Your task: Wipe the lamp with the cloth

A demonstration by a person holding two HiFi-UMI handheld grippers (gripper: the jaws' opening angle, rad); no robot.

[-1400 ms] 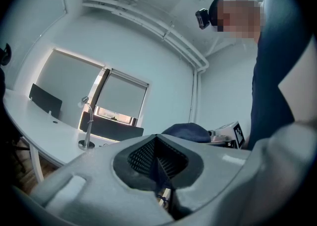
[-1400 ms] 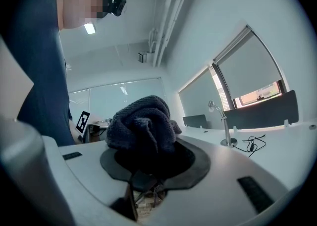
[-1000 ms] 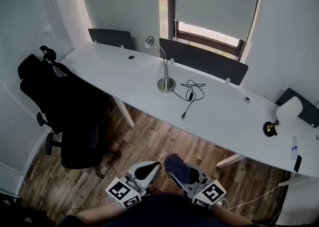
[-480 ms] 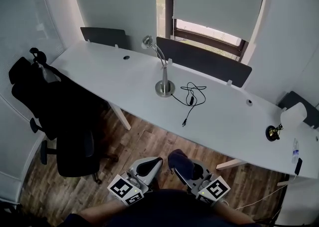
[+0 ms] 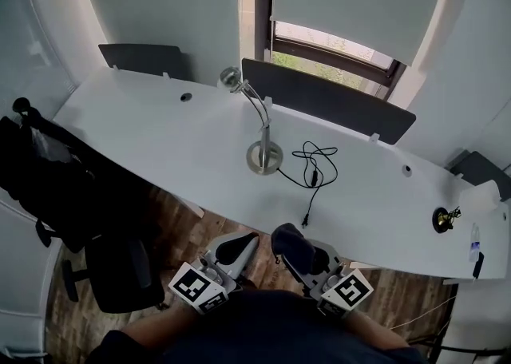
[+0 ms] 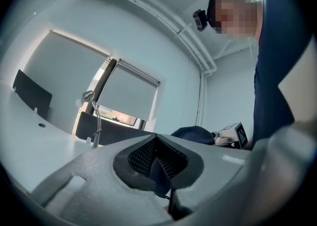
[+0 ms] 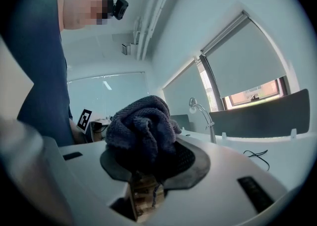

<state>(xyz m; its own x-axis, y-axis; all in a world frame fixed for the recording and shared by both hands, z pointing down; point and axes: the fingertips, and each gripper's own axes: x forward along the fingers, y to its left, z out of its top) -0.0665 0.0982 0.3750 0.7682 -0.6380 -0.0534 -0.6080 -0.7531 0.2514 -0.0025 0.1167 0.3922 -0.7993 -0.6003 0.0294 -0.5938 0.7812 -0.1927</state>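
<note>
A silver gooseneck lamp (image 5: 263, 153) stands on the long white desk (image 5: 160, 135); its small head (image 5: 230, 77) points left. Both grippers hang low in front of the person, short of the desk's near edge. My right gripper (image 5: 291, 247) is shut on a bunched dark blue cloth (image 5: 287, 243). In the right gripper view the cloth (image 7: 142, 130) bulges over the jaws, with the lamp (image 7: 202, 115) far beyond. My left gripper (image 5: 238, 246) is shut on nothing. The left gripper view shows its closed jaws (image 6: 157, 158), the distant lamp (image 6: 94, 116) and the cloth (image 6: 195, 133) to the right.
A black cable (image 5: 313, 169) lies on the desk just right of the lamp's base. A black office chair (image 5: 72, 195) stands at the left over wooden floor. Dark partition panels (image 5: 327, 103) line the desk's far edge. A small black object (image 5: 441, 219) sits at the desk's right end.
The head view has moved closer to the desk, so the lamp sits nearer and lower in the picture. Both grippers stay low, the right one still holding the cloth.
</note>
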